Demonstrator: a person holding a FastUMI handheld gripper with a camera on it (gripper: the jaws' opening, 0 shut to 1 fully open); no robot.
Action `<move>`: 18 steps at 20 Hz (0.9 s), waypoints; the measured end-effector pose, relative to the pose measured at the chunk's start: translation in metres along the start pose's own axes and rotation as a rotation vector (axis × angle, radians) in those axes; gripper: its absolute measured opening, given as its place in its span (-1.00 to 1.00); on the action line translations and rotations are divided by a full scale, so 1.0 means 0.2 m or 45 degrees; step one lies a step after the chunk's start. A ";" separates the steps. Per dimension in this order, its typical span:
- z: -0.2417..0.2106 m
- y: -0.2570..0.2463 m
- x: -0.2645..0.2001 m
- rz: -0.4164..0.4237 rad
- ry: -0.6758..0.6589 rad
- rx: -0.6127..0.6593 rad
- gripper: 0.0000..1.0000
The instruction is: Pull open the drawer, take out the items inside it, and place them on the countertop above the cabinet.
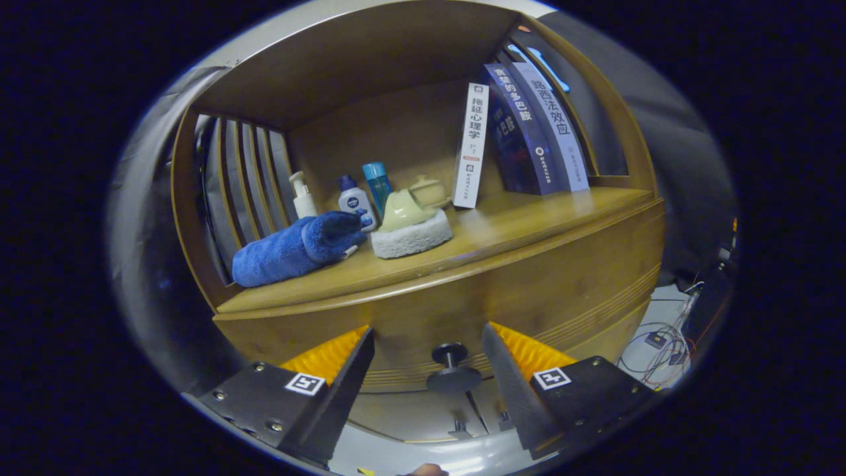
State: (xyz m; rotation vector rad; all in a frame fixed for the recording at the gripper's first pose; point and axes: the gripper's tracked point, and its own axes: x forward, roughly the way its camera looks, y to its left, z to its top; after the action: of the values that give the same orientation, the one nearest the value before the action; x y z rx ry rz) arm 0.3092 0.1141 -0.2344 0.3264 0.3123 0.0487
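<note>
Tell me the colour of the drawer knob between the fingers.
Black, seen in the gripper view: the drawer knob sits between the open fingers.

Your wooden drawer (529,291) sits shut, low in the frame. Its dark round knob (453,370) juts out at bottom centre.

A wooden shelf unit (423,99) with a slatted side panel (248,178) at nine o'clock fills the scene, its back board and roof in warm brown under dim, even light. Grey wall (674,152) shows past the unit's right edge at two to three o'clock. At four o'clock a patch of pale floor (661,317) carries a tangle of thin cables (664,350) and a small dark box (655,340).
</note>
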 end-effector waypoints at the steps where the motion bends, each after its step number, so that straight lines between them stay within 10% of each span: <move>1: 0.00 0.00 0.00 -0.008 0.001 -0.004 0.97; 18: 0.81 0.31 -0.73 -0.013 -0.456 -0.249 0.96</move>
State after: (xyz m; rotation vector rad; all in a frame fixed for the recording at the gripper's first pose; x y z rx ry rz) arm 0.2205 0.1081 -0.0261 0.1346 -0.0464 0.0099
